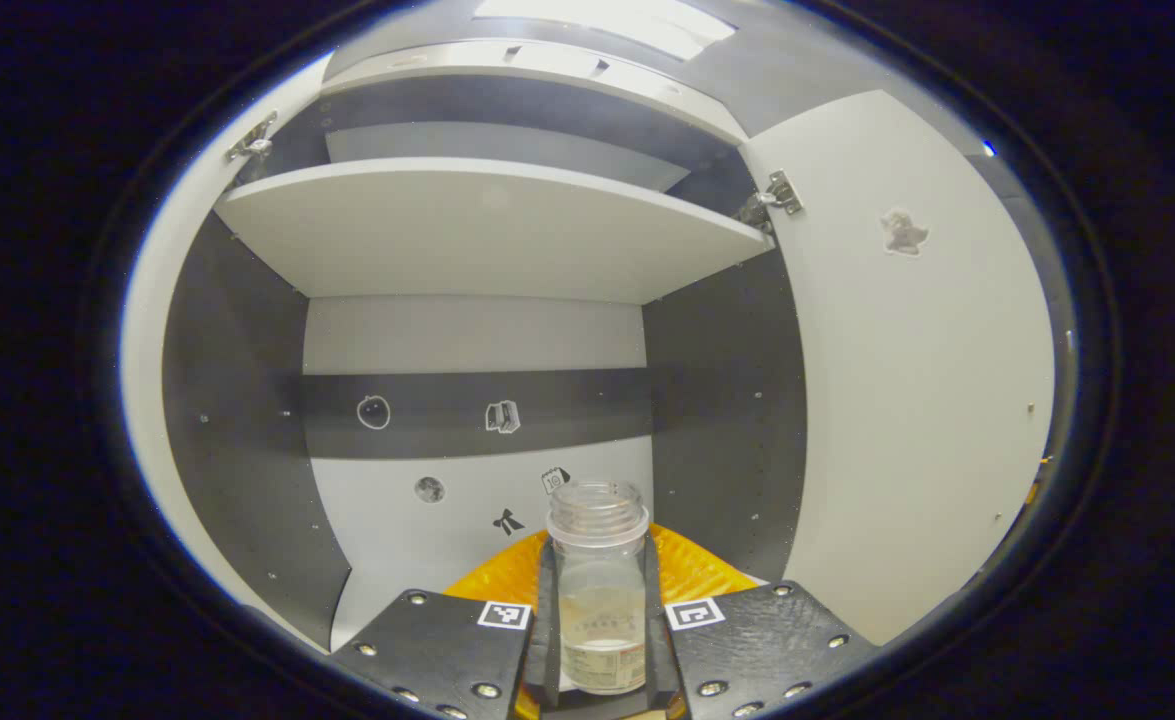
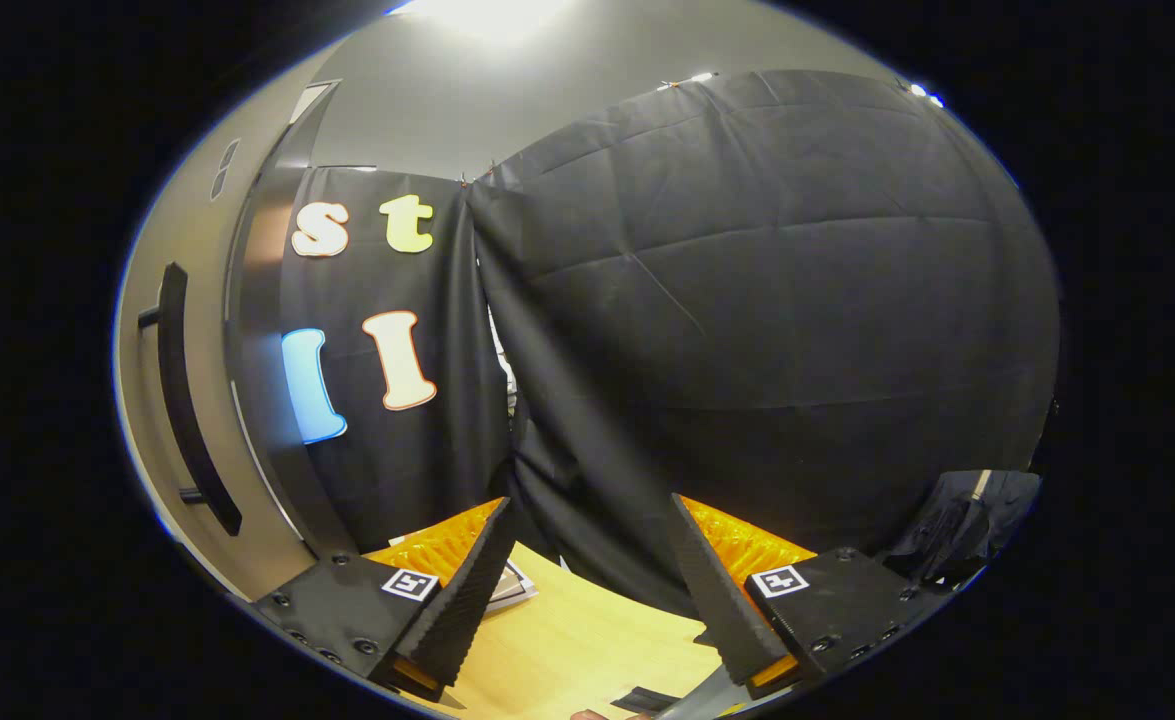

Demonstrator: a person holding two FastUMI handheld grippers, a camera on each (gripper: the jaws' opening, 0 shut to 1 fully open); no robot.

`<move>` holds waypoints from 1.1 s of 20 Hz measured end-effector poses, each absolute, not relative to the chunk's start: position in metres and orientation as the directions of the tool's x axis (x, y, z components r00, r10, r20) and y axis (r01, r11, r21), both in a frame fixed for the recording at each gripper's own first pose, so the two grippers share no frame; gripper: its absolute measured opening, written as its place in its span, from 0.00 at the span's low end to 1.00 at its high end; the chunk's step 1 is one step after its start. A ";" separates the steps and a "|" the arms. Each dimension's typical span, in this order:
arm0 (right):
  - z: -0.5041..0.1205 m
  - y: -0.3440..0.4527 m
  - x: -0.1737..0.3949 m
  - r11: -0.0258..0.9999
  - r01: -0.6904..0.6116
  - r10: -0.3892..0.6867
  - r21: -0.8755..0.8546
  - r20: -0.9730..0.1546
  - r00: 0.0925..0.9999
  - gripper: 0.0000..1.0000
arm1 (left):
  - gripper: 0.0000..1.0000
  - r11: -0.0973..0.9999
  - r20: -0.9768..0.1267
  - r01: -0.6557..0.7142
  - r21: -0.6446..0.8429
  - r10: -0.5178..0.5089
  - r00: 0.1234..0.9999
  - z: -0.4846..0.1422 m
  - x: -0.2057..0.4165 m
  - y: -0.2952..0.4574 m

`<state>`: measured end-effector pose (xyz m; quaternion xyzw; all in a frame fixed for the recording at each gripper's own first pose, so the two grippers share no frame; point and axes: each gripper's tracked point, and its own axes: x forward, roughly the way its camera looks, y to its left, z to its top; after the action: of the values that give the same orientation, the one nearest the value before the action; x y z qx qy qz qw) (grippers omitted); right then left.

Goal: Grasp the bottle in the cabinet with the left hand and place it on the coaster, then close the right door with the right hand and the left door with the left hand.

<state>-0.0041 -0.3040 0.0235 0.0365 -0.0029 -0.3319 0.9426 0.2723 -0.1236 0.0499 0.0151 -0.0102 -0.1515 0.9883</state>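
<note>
Inside the open cabinet (image 1: pixel 477 340), under its lower shelf (image 1: pixel 487 235), a clear lidless bottle (image 1: pixel 599 590) is held upright between the fingers of the left tongs (image 1: pixel 599 640), which are closed against both of its sides; a shallow layer of pale contents is seen at its bottom, and the right door (image 1: pixel 907 370) is seen swung open beside it. Well apart from the cabinet, the right tongs (image 2: pixel 592 590) are seen spread wide with nothing between the fingers, above a light wooden tabletop (image 2: pixel 577 640) and facing the black cloth wall (image 2: pixel 747 330).
</note>
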 end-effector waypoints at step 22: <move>0.035 -0.264 -0.052 0.807 0.584 -0.584 0.085 -0.033 0.811 0.92 | 0.34 0.872 -0.066 0.475 -0.117 -0.484 0.872 -0.130 0.123 -0.152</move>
<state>-0.0521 -0.2642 0.0354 0.0455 0.0029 -0.3073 0.9505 0.1227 -0.1519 -0.1302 -0.0487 0.0465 -0.2483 0.9663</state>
